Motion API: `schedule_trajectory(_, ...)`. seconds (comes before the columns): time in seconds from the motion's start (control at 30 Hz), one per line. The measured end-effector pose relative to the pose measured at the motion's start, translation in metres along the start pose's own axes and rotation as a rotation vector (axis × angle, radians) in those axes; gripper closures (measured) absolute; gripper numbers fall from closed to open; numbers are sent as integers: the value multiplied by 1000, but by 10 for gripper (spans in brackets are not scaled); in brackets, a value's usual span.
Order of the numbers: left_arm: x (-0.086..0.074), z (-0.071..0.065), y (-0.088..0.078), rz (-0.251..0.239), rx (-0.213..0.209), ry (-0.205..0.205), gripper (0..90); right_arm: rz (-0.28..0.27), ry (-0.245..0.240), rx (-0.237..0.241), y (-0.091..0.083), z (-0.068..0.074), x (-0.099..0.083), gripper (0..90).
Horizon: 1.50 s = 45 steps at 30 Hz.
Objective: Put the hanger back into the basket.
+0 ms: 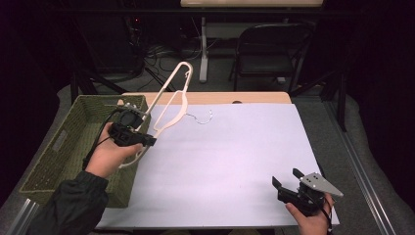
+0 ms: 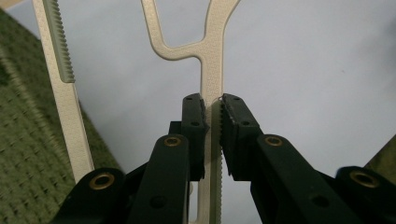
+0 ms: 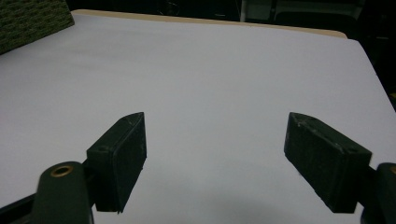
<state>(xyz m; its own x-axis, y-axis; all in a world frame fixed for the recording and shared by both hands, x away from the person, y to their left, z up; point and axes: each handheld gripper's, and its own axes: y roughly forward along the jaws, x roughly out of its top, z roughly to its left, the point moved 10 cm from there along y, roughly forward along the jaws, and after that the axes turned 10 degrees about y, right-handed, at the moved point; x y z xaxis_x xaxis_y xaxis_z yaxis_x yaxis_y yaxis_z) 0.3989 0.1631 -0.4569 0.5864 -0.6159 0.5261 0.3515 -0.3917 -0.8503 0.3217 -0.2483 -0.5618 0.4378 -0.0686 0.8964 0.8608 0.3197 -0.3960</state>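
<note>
- We see the left gripper (image 2: 212, 112) pinching the cream hanger (image 1: 169, 105) by one bar, beside the woven basket (image 1: 63, 147).
- The hanger's long axis rises up and away.
- The right gripper (image 1: 289, 178), spread empty, sits well apart on the worktop (image 1: 230, 161).

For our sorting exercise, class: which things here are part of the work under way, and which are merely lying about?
In use:
- left hand-held gripper, shut on the hanger
- cream hanger, held up tilted
- green woven basket, beside it, probably involved

Lying about:
- right hand-held gripper, open, idle
- small wire piece on the white sheet
- black chair
</note>
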Motion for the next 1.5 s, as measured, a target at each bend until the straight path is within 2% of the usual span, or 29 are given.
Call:
schedule_trajectory(0.07,-2,3,-2,-3,2,-8,803,4,2,0,0,0,-1,210)
schedule_trajectory(0.23,-19,21,-9,-16,19,-68,803,3,4,0,0,0,-1,210)
schedule_trajectory(0.37,-26,30,-13,-25,25,-96,803,4,3,-1,0,1,-1,210)
schedule_trajectory(0.4,-30,33,-15,-44,15,-147,803,4,1,-1,1,1,-1,210)
schedule_trajectory(0.5,-36,39,-19,-68,22,-174,803,-1,1,-2,1,1,-1,210)
schedule_trajectory(0.57,-39,41,-22,-94,11,-207,803,8,2,0,1,1,-1,211)
schedule_trajectory(0.6,-39,41,-22,-94,11,-207,803,8,2,0,1,1,-1,211)
schedule_trajectory(0.63,-42,44,-25,-117,0,-233,803,6,1,0,1,1,-1,210)
schedule_trajectory(0.73,-48,48,-28,-158,-14,-277,803,5,1,0,1,1,-1,210)
schedule_trajectory(0.77,-48,48,-28,-158,-14,-277,803,5,1,0,1,1,-1,210)
schedule_trajectory(0.8,-51,49,-30,-184,-37,-318,803,9,3,1,1,1,-1,210)
schedule_trajectory(0.83,-51,49,-30,-184,-37,-318,803,9,3,1,1,1,-1,210)
schedule_trajectory(0.87,-56,51,-32,-204,-55,-342,803,-4,3,0,2,1,-1,210)
schedule_trajectory(0.9,-56,51,-32,-204,-55,-342,803,27,0,1,0,1,-3,210)
schedule_trajectory(0.93,-58,51,-32,-213,-57,-351,803,-7,4,1,2,2,-1,210)
schedule_trajectory(1.0,-63,53,-32,-222,-50,-368,803,-5,1,0,2,1,-1,210)
schedule_trajectory(1.07,-68,54,-31,-242,-71,-391,803,5,0,2,2,2,-2,210)
schedule_trajectory(1.17,-72,55,-30,-252,-80,-409,803,11,-1,0,1,2,-2,210)
schedule_trajectory(1.2,-73,56,-30,-265,-76,-420,803,9,-2,0,1,2,-2,210)
schedule_trajectory(1.23,-76,58,-29,-285,-93,-445,803,10,-1,0,1,2,-2,210)
schedule_trajectory(1.3,-77,58,-29,-292,-100,-457,803,-19,6,1,4,2,0,210)
schedule_trajectory(1.33,-79,58,-29,-296,-108,-467,803,-19,6,1,4,2,0,210)
schedule_trajectory(1.37,-80,59,-28,-304,-106,-474,803,12,1,3,2,2,-3,210)
schedule_trajectory(1.43,-83,59,-29,-309,-112,-483,803,12,1,3,2,2,-3,210)
schedule_trajectory(1.47,-86,59,-29,-334,-127,-499,803,9,2,2,2,1,-2,210)
schedule_trajectory(1.5,-86,59,-29,-334,-127,-499,803,9,2,2,2,1,-2,210)
